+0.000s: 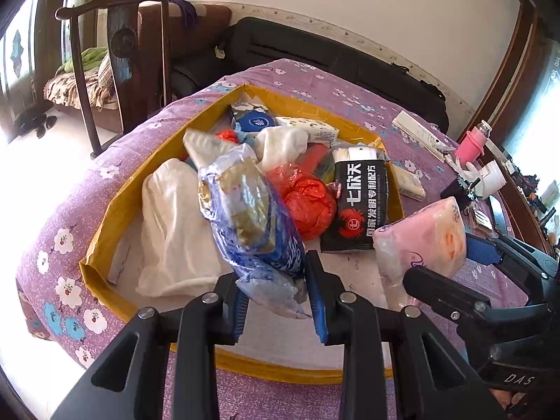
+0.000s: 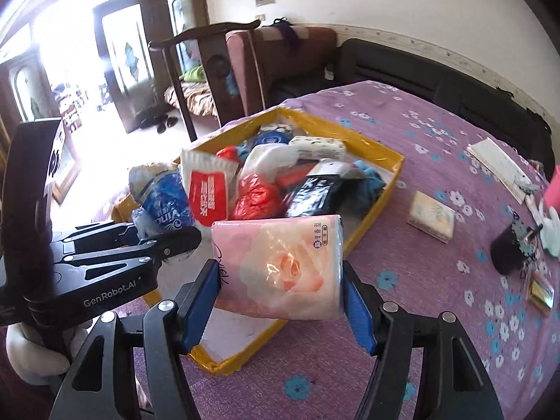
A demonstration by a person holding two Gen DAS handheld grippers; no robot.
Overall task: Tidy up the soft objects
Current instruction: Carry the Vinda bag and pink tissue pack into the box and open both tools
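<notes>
Now both loads hang over the yellow box (image 2: 378, 171) — left hand-held gripper (image 1: 276, 301) pinching the blue pack (image 1: 252, 231), right hand-held gripper (image 2: 280, 301) clamping the pink tissue pack (image 2: 280, 266). Lower each ahead into bare floor before letting go.

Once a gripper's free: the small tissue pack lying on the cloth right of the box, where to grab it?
Tissue pack lies flat, alone on the cloth, clear of the box. Probably best from above, jaws across its short width; sides look exposed and soft enough to pinch.
</notes>
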